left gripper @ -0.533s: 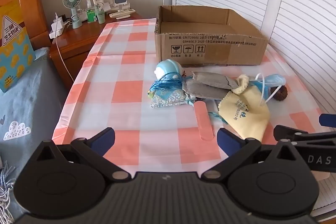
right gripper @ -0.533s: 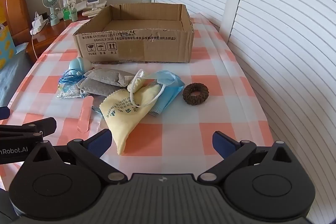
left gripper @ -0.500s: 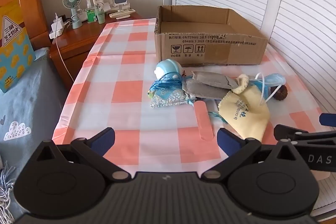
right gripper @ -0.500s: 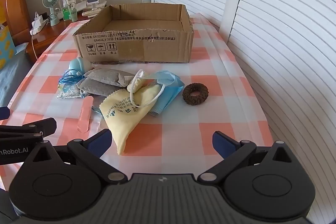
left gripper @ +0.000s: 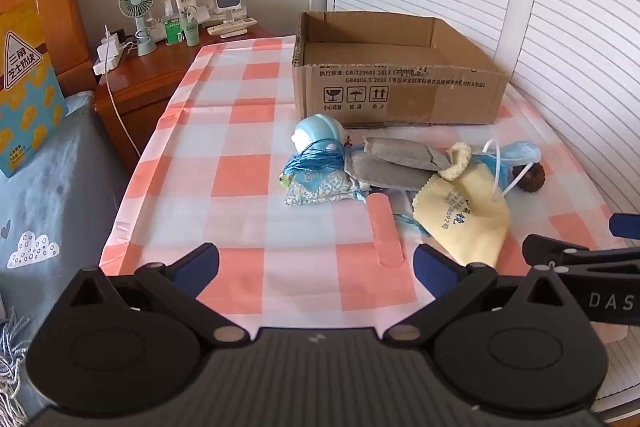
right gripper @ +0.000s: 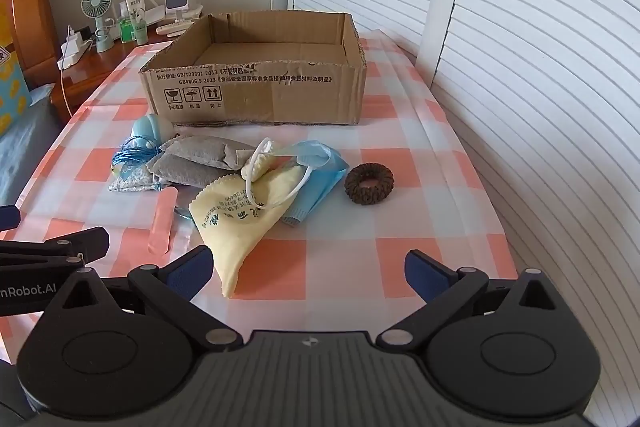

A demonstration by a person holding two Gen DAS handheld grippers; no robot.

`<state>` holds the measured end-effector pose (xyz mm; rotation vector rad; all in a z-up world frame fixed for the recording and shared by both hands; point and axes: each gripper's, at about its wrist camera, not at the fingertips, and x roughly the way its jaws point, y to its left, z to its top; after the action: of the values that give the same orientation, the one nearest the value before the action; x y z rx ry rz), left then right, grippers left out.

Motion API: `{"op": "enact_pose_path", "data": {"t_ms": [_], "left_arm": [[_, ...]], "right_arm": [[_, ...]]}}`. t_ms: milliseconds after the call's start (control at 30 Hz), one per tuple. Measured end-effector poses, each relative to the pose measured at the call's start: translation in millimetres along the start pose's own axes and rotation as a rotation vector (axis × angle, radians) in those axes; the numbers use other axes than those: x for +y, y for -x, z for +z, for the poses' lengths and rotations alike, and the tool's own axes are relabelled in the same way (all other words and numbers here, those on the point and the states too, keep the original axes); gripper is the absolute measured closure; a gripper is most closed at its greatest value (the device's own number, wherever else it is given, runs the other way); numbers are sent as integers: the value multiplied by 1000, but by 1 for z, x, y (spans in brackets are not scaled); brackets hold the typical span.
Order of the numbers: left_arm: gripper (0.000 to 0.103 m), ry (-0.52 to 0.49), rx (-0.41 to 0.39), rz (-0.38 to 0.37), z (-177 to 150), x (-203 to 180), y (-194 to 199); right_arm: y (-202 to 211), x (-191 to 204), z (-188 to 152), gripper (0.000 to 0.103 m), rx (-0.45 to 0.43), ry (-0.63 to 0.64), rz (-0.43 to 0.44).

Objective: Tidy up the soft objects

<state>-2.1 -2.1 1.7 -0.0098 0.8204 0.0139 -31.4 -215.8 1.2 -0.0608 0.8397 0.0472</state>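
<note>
Both the left gripper [left gripper: 316, 263] and the right gripper [right gripper: 308, 265] hover low at the near edge of the checked tablecloth [left gripper: 240, 183] with fingers spread wide and nothing between them. The soft objects lie heaped in front of the empty cardboard box [right gripper: 256, 95]. The brown scrunchie [right gripper: 369, 183] sits apart to the right (likely the easiest first pick): I'd bring the right gripper straight down over one side of its ring, while the tangled yellow cloth [right gripper: 236, 215] and blue face mask [right gripper: 316, 167] call for lifting slowly so the loops don't drag neighbours.
</note>
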Motion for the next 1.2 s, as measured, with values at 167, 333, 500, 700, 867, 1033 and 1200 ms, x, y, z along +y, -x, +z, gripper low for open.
{"op": "enact_pose_path", "data": {"t_ms": [167,333,500,700,867,1033,1200], "left_arm": [[1,-2,0,2,0,0,1],[1,-1,0,2,1,-1,1],[1,-2,0,3,1,-1,2],[1,-2,-4,3,1,-1,3],[1,-2,-4,3,2,-1,3],[1,-1,-4,5,2,-1,5],[1,-2,-4,4,2,-1,5]], "right_arm": [[0,1,0,0,-2,0,0],[0,-1,2,0,-4,-2,1],[1,-1,2,0,-6,-1,1],[1,-1,2,0,-9,-2,-1],[1,-1,2,0,-12,-3,-4],[2,-1,2,0,-15,-5,-1],[2,-1,2,0,-15,-5,-3]]}}
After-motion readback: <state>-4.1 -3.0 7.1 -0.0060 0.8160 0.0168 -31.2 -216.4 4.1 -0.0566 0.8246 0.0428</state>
